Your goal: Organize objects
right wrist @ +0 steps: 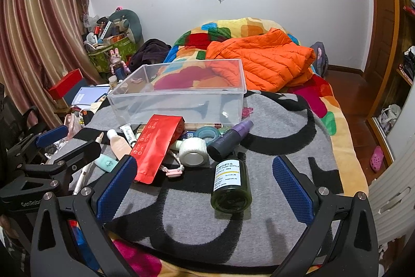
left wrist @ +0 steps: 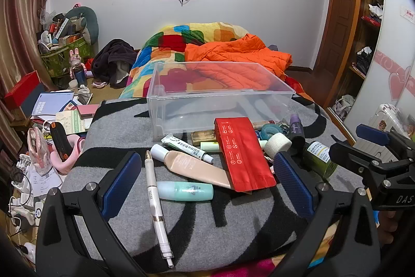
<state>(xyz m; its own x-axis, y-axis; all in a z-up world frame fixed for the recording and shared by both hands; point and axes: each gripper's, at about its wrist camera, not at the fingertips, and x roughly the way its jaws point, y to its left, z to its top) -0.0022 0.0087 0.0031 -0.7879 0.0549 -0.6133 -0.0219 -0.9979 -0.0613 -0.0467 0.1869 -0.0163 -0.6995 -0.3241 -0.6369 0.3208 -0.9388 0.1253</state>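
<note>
Left gripper point(left wrist: 207, 174), right gripper point(right wrist: 205, 179): black frames, blue pads, silver screws.

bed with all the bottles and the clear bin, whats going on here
A person holds two grippers over toiletries scattered on a grey blanket. The clear bin behind them is empty. Both the left gripper and the right gripper are open and hold nothing; the green bottle lies between the right one's fingers.

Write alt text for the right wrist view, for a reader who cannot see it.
The open right gripper hovers over a green bottle lying on a grey blanket. Behind the bottle, a red pouch, a tape roll and tubes lie before an empty clear bin. The left gripper, also open, shows at the left edge.
</note>
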